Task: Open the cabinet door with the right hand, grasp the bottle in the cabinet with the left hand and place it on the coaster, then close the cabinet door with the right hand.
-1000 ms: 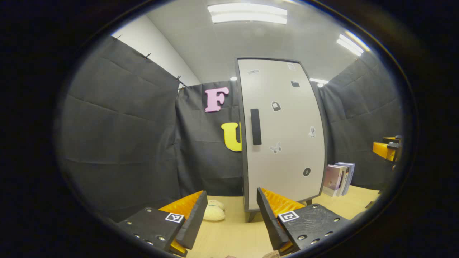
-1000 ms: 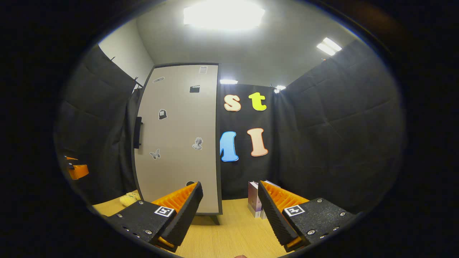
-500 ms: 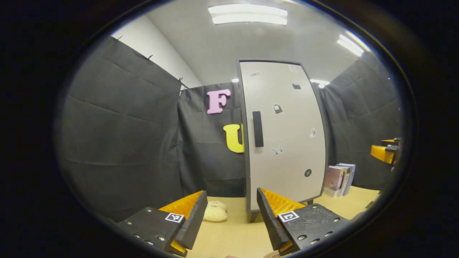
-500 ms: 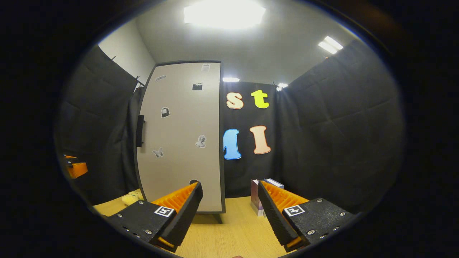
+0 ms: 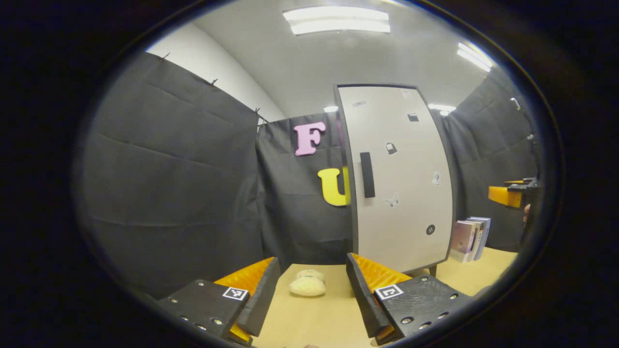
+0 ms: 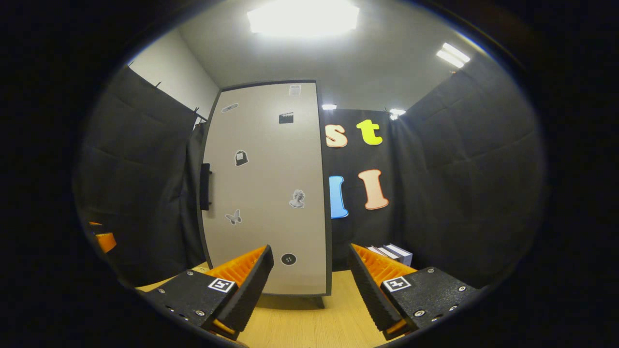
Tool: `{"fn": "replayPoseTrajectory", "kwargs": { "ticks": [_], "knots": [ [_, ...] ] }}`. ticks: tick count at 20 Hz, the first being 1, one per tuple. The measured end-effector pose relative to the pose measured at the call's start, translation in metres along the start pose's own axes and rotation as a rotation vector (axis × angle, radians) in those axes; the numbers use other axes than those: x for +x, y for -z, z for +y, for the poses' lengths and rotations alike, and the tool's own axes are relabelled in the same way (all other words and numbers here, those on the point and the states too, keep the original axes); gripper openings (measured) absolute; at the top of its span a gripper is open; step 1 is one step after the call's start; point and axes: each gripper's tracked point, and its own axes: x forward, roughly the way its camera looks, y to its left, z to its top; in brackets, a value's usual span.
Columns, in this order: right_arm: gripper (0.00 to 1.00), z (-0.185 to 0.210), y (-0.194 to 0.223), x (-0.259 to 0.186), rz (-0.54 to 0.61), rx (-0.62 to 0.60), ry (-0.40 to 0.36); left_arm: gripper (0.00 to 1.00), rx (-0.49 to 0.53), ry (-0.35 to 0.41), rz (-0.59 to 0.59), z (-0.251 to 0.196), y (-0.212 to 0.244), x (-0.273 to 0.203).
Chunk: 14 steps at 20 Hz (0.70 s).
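A tall pale cabinet (image 5: 401, 179) stands on the wooden table with its door shut; a black bar handle (image 5: 367, 175) runs down its left side, and small stickers dot the door. In the right gripper view the same cabinet (image 6: 268, 188) faces me, its handle (image 6: 205, 186) at the door's left edge. My left gripper (image 5: 312, 302) is open, well short of the cabinet. My right gripper (image 6: 309, 285) is open too, in front of the door's lower part. The other gripper (image 5: 510, 195) shows far right in the left gripper view. The bottle is hidden.
A cream plush toy (image 5: 308, 285) lies on the table (image 5: 309, 319) left of the cabinet's foot. Several books (image 5: 469, 232) stand upright right of the cabinet, also seen as books (image 6: 391, 252) in the right gripper view. Black cloth walls close the booth.
Both views have swung left, so the cabinet has slid rightward in each. In the right gripper view the cabinet looks larger and nearer. Both grippers stay open.
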Motion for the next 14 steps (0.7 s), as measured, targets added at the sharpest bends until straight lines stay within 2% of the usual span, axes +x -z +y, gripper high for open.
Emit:
{"fn": "replayPoseTrajectory", "kwargs": {
  "ticks": [3,4,5,7,8,14],
  "knots": [
    [0.95,0.024,-0.014,0.018,-0.025,0.02,-0.043,0.79,0.009,-0.047,0.007,0.022,-0.001,-0.012],
    [0.95,0.032,-0.019,0.025,-0.034,0.022,-0.056,0.82,0.008,-0.062,0.007,0.028,-0.001,-0.017],
    [0.95,0.039,-0.022,0.029,-0.039,0.022,-0.069,0.79,0.007,-0.075,0.008,0.035,-0.002,-0.02],
    [0.95,0.055,-0.029,0.041,-0.047,0.023,-0.096,0.82,0.011,-0.102,0.01,0.047,-0.003,-0.029],
    [0.95,0.063,-0.032,0.046,-0.051,0.026,-0.107,0.79,0.016,-0.115,0.01,0.054,-0.002,-0.033],
    [0.95,0.112,-0.046,0.074,-0.071,0.035,-0.17,0.79,0.042,-0.177,0.013,0.084,-0.003,-0.05]
  ]
}}
